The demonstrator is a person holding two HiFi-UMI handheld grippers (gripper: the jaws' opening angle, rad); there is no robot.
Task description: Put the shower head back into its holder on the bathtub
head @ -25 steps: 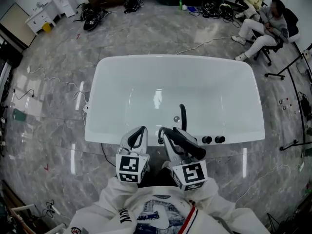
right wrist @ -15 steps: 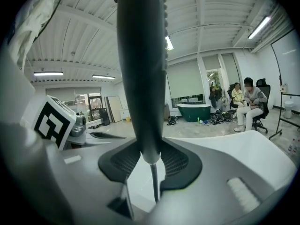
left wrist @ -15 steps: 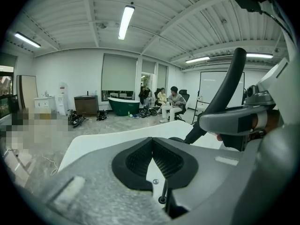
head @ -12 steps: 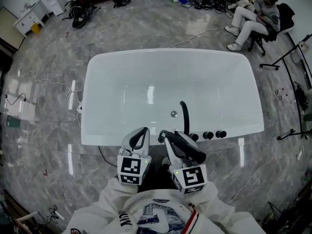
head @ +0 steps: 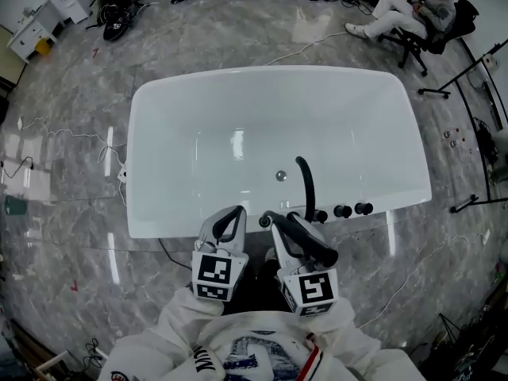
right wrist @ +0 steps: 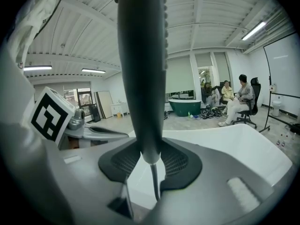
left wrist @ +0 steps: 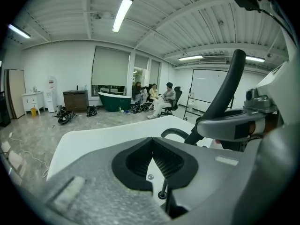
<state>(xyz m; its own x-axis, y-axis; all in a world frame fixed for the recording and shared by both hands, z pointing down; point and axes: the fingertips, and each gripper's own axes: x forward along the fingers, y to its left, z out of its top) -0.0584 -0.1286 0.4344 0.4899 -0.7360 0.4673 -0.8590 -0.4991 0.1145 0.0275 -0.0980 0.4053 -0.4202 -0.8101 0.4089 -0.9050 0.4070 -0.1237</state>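
R gripper has its fingers clamped on the shower head, gripping the dark wand near its lower end, where the thin hose comes out. In the right gripper view the wand stands straight up the middle of the frame, so the grip looks centred & firm enough to steer it. In the head view the wand lies slantwise across that gripper at lower centre, just short of the near rim of the bathtub, i.e. not yet in its holder. L gripper has its fingers together w/ nothing between them; it hangs just beside the R one, prob. parked out of the way since one gripper does the carrying. Black fittings sit on the near rim right of centre: a curved spout & knobs. The holder is likely among them, but I can't tell which piece it is. Next move, I'd judge: bring the wand fwd over that rim & lower it in hose end first, minding the spout
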